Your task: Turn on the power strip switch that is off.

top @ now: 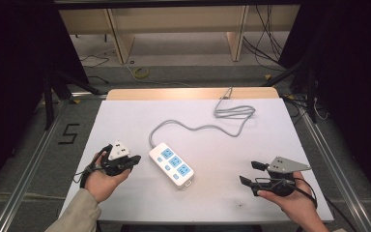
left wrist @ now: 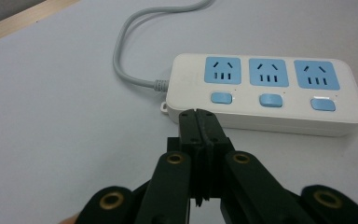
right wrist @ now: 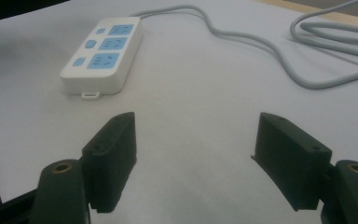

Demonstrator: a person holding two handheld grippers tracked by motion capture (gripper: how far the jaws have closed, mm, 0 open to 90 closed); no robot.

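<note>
A white power strip (top: 171,165) lies mid-table (top: 251,140), its grey cord (top: 207,126) trailing to the far edge. The left gripper (top: 134,158) sits just beside the strip's cord end, fingers pressed together, holding nothing. The right gripper (top: 252,179) waits well apart, fingers spread wide, empty. Risk: a sideways nudge from the closed tips could slide the unanchored strip; the looped cord could snag.

Power strip (top: 171,165) between both grippers, mid-table (top: 125,125)

White three-socket power strip (top: 171,164) flat mid-table, grey cord (top: 207,126) trailing back.
</note>
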